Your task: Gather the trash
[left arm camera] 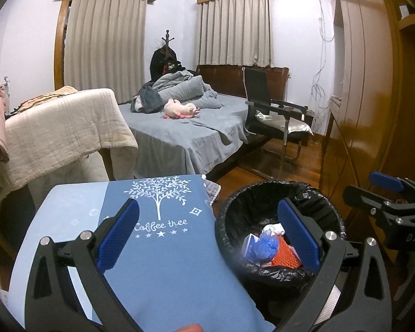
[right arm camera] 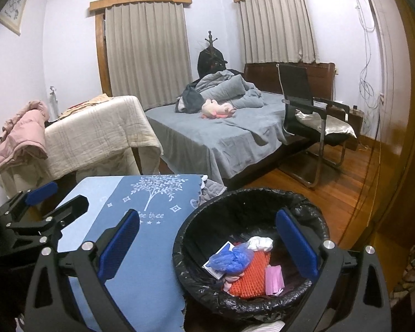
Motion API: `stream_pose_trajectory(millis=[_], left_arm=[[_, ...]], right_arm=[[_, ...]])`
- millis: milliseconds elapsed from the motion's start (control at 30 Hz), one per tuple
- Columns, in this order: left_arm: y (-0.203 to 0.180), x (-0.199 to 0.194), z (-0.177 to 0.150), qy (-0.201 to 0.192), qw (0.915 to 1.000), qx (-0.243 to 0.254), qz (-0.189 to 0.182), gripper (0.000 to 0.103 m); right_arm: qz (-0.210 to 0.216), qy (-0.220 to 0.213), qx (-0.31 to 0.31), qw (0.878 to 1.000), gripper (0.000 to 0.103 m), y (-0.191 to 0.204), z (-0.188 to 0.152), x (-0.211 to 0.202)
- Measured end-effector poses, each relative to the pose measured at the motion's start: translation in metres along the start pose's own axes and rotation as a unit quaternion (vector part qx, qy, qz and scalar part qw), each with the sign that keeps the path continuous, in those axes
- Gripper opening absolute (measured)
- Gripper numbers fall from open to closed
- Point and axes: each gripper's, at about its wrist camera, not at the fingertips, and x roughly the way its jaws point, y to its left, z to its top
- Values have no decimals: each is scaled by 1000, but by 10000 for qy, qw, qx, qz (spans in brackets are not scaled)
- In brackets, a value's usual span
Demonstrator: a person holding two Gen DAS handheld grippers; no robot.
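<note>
Both grippers gape wide, holding nothing: left gripper (left arm camera: pixel 207 238) straddles the blue tablecloth (left arm camera: pixel 166 262) and the trash bin (left arm camera: pixel 276 193); right gripper (right arm camera: pixel 207 246) hangs over it. Only the right wrist view shows the pink packet (right arm camera: pixel 274 279) among the trash.

Black-lined trash bin (right arm camera: pixel 251 202) upright on floor, holding blue bag (right arm camera: pixel 231 258), orange mesh (right arm camera: pixel 251 276), white wad (right arm camera: pixel 260 243).

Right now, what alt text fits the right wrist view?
Open, empty right tongs hang over a black-lined trash bin holding a blue plastic bag, orange mesh and pink paper, beside a blue tablecloth. The left tongs show at left; a grey bed lies behind.
</note>
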Motion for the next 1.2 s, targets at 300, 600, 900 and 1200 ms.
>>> stream_pose_trajectory(millis=[300,600,900,1200], left_arm=[[0,-4,0,-35,10000,29,24,97],[0,-5,0,-41,10000,49,28,97],[-1,-5,0,-45,10000,47,24,97],[-1,-6,0,-42,10000,46,30,97]], right_arm=[[4,-13,1,10000,97,1,1,-2],[2,-16,3,10000,97,1,1,-2],[1,-18,4,10000,97,1,0,-2],[5,-13,-3,10000,97,1,0,-2]])
